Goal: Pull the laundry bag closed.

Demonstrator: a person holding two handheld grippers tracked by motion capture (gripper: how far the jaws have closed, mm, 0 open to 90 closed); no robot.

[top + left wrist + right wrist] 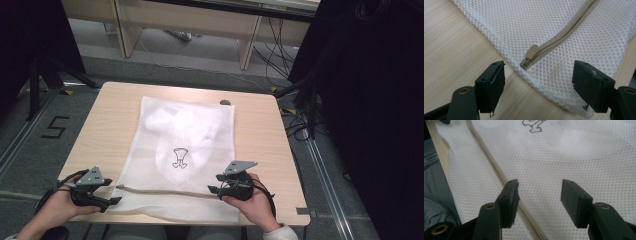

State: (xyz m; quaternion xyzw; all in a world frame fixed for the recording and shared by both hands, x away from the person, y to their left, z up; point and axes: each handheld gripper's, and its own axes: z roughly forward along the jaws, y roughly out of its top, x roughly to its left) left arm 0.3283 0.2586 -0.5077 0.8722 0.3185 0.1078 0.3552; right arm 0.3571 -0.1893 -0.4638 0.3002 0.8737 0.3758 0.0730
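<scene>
A white mesh laundry bag (182,155) lies flat on the wooden table (260,135), with a white garment bearing a small black drawing (180,158) inside it. A beige zipper (165,190) runs across the bag's near end. Its pull tab (532,52) sits at the bag's left corner, just ahead of my left gripper (537,86), which is open with nothing between its jaws. My left gripper (114,200) rests at the bag's near left corner. My right gripper (212,190) hovers open over the zipper's right end; the zipper (499,173) passes beside its left jaw, under my right gripper (539,203).
A small dark object (225,102) lies at the table's far edge by the bag's top right corner. Bare table shows left and right of the bag. Cables (300,125) and black stands surround the table on the floor.
</scene>
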